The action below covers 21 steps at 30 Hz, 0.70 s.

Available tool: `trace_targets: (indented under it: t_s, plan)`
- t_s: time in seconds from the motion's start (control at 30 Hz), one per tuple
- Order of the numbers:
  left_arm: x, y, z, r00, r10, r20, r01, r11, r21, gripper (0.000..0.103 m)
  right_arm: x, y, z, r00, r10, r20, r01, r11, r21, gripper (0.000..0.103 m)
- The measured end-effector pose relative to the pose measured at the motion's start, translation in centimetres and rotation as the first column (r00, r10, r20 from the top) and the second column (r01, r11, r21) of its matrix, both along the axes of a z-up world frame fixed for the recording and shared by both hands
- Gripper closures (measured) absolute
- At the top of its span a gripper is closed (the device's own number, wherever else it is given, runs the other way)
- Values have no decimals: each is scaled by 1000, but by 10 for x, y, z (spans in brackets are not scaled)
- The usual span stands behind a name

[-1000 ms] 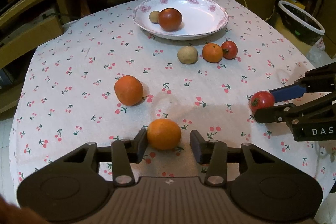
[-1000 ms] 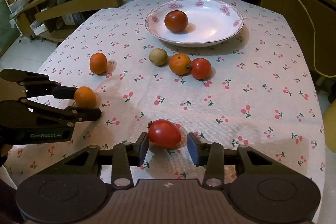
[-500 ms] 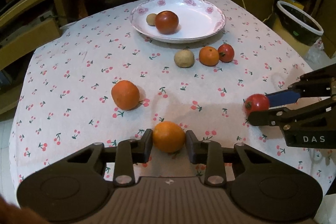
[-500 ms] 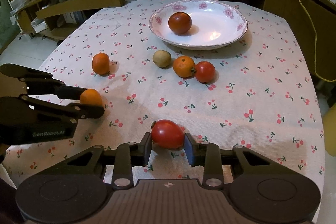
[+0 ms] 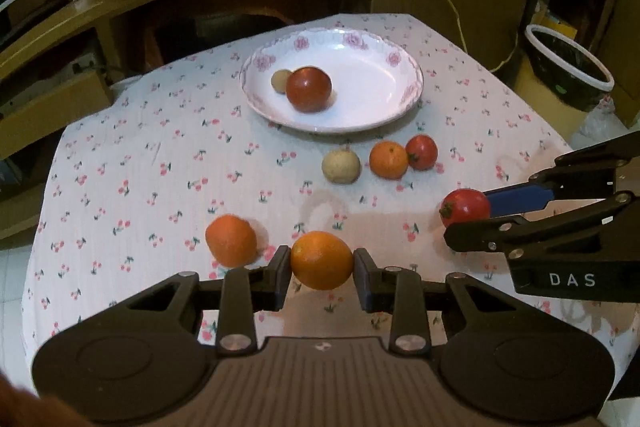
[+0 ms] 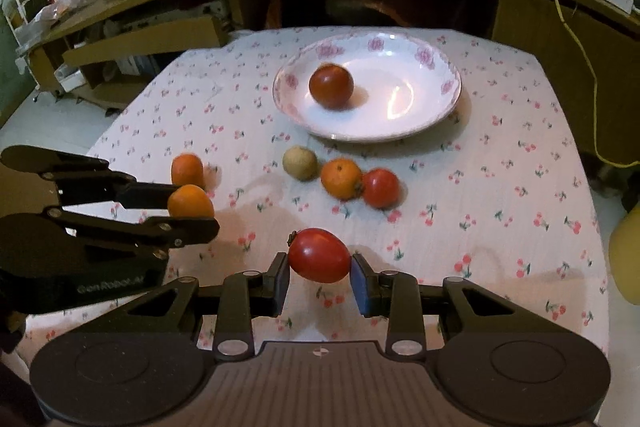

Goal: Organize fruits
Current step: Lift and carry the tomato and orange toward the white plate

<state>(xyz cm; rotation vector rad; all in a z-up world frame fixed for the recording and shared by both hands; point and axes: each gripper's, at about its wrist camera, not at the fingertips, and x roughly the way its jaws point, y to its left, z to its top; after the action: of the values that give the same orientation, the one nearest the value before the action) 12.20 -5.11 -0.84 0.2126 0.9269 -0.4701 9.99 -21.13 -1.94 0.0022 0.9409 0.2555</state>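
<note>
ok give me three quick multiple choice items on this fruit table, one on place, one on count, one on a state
1. Where is the dark red tomato?
A in the plate
B on the cloth
C in a gripper

2. How many fruits lie loose on the tablecloth?
A two
B four
C six

3. The left gripper is
A open
B shut on the orange
C out of view

Answers: 1 A, it sits inside the rim. 2 B, one alone and three in a row. 3 B, both pads press its sides.

Plate (image 5: 404,107) behind three fruits (image 5: 390,159) (in a row) on tablecloth (image 5: 140,163)
</note>
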Motion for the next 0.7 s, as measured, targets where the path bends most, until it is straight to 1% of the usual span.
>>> trace_targets:
  t_s: [0.4,0.53,0.7]
  plan:
    - [26,-11,18,999,18,45,-18,1000,-11,65,25,-3,17,999,-15,45,14,1000,22,70]
    - [39,-14,24,998,34,53,-33,999,-21,65,34,-9,20,998,-33,49,32,999,38,70]
    - [52,-26,28,997,30,68,-29,999,-24,65,49,-16,23,996,-60,59,57,997,52,70]
